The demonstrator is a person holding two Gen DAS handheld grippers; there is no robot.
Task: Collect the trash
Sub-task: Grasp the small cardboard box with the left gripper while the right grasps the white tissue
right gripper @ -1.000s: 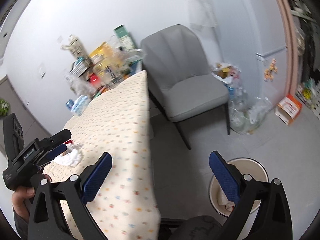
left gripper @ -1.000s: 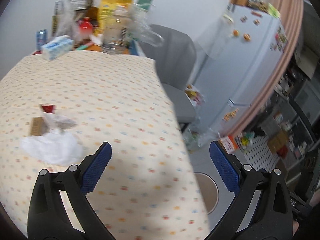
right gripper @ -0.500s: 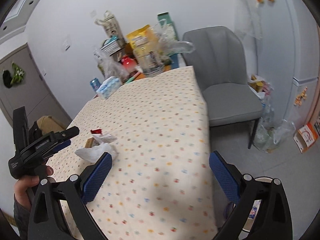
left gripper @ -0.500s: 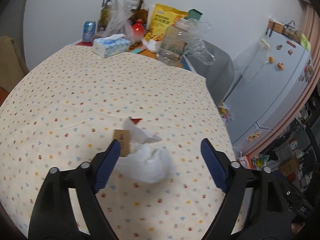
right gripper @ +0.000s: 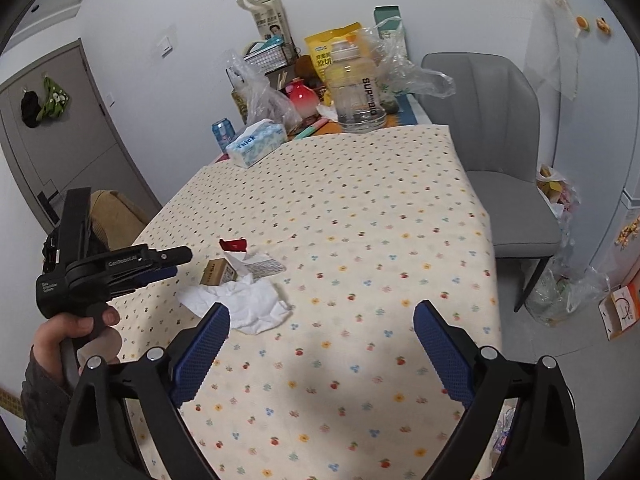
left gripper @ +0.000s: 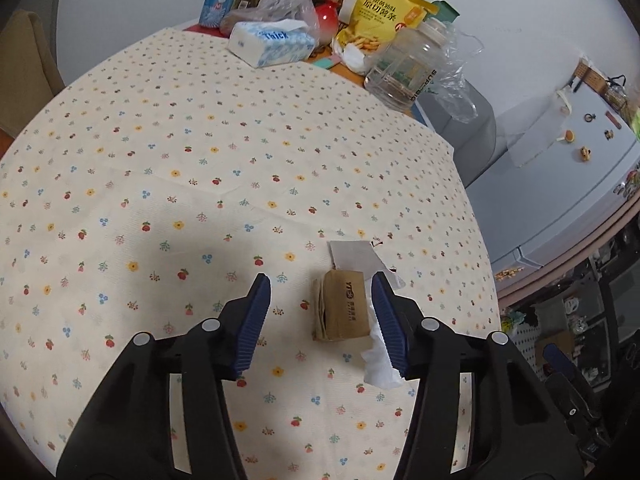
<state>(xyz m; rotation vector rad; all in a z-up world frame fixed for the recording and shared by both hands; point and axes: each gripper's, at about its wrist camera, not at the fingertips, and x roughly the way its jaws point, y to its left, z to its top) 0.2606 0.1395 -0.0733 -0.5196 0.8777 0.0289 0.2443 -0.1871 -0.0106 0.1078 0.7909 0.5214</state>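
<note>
The left gripper point(left gripper: 318, 316) (half-spread, jaws just closing) straddles the brown packet point(left gripper: 345, 309) off-centre; it may slip out sideways.

The right gripper point(right gripper: 320, 344) hangs wide apart.

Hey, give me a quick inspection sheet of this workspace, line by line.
Surface: table under a floral tablecloth, mostly bare at the near end.
Job's things: brown paper packet, crumpled white tissue, torn wrapper, small red scrap, grouped together.
Clutter: tissue box, clear jug, yellow snack bag, drink can at the far end.
Grippers: left hand-held gripper has just been closing, packet between its jaws, not pressed; right hand-held gripper open, empty.
Cables: nothing seen.
Surroundings: grey chair, fridge with magnets.
</note>
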